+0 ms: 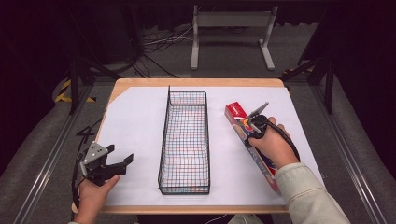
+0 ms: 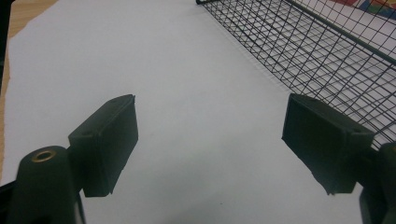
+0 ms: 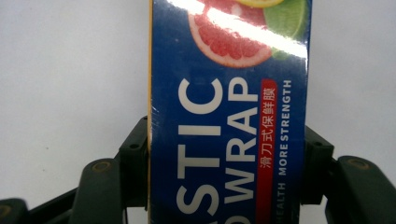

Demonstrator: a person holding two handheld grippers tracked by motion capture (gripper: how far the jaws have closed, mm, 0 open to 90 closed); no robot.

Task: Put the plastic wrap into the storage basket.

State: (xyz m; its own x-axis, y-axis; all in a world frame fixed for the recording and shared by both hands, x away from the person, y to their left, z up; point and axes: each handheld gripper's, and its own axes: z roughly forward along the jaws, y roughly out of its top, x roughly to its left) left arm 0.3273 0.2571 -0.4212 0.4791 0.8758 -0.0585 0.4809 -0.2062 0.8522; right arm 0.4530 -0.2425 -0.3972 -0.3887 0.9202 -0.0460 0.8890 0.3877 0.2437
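Observation:
A long plastic wrap box (image 1: 236,116), red and blue with fruit pictures, lies on the white sheet right of the wire basket (image 1: 185,140). My right gripper (image 1: 254,127) points down onto its middle. In the right gripper view both jaws press on the long sides of the plastic wrap box (image 3: 229,112), so my right gripper (image 3: 226,163) is shut on it. My left gripper (image 1: 119,155) rests near the table's front left corner, left of the basket. In the left gripper view my left gripper (image 2: 210,140) stands wide open over bare white paper.
The black wire basket (image 2: 317,51) stands lengthwise in the middle of the white sheet (image 1: 135,121), with nothing in it. Wooden table edge (image 1: 196,82) shows at the back. A grey metal stand (image 1: 232,32) and cables lie on the floor beyond the table.

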